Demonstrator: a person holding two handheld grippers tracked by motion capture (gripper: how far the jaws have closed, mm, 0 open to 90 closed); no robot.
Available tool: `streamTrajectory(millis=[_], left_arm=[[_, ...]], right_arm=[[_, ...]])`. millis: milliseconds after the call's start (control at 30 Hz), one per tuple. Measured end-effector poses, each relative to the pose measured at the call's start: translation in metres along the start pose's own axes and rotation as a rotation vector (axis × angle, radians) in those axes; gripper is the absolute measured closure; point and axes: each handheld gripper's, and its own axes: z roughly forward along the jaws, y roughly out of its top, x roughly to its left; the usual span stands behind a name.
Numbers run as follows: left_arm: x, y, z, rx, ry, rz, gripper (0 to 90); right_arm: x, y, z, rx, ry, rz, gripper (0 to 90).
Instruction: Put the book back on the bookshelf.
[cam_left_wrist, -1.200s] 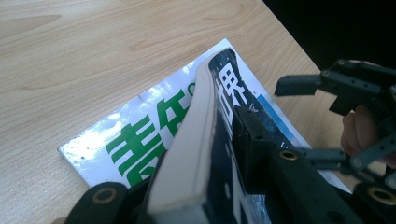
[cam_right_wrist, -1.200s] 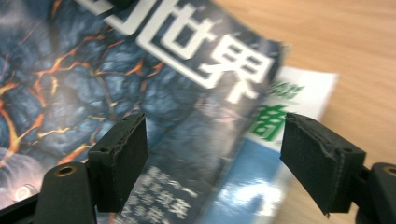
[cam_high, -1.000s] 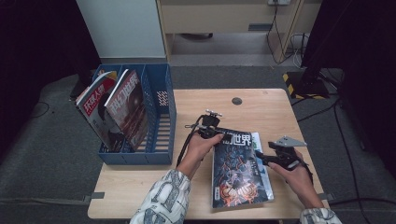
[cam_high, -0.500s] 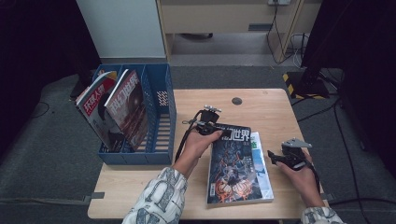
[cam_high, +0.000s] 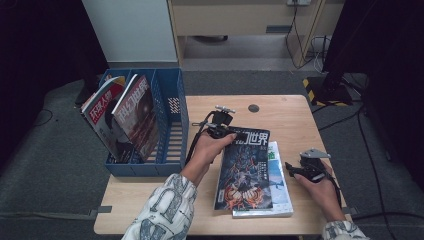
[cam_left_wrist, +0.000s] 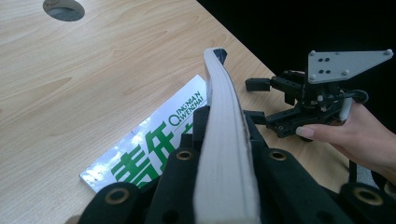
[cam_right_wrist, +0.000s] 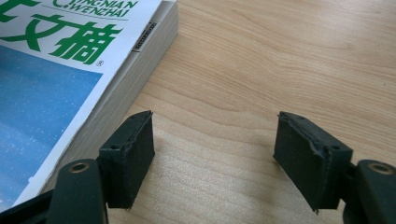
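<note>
Dark-covered magazine with white characters (cam_high: 243, 170) is gripped at its top edge by the left claw (cam_high: 231, 134), jaws clamped on the page block, seen edge-on in the left gripper view (cam_left_wrist: 227, 154). It is raised over a white-and-blue magazine with green lettering (cam_high: 277, 192), which lies flat on the pale wooden bench (cam_high: 290, 117). The right claw (cam_high: 295, 170) is held just beside that lower magazine's right edge, jaws spread, nothing between them, having just been opening. A blue slatted file rack (cam_high: 172, 125) with two upright magazines (cam_high: 125, 117) is noted at the bench's left end.
</note>
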Motion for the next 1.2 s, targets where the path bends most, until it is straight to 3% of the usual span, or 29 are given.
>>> streamTrajectory(millis=[200, 433, 900, 1200], left_arm=[[-0.009, 0.002, -0.013, -0.028, 0.001, -0.001, 82.2], [-0.011, 0.015, -0.029, -0.043, 0.01, 0.007, 82.3], [-0.024, 0.033, -0.065, -0.101, 0.047, 0.013, 82.3], [-0.021, 0.048, -0.09, -0.15, 0.067, 0.007, 82.3]], right_arm=[[0.001, -0.001, 0.0, -0.007, 0.004, -0.007, 26.8], [-0.002, -0.001, 0.002, 0.022, 0.024, 0.055, 19.4], [0.002, -0.002, -0.001, 0.026, 0.03, 0.047, 17.9], [0.002, -0.002, 0.0, 0.029, 0.031, 0.049, 17.2]])
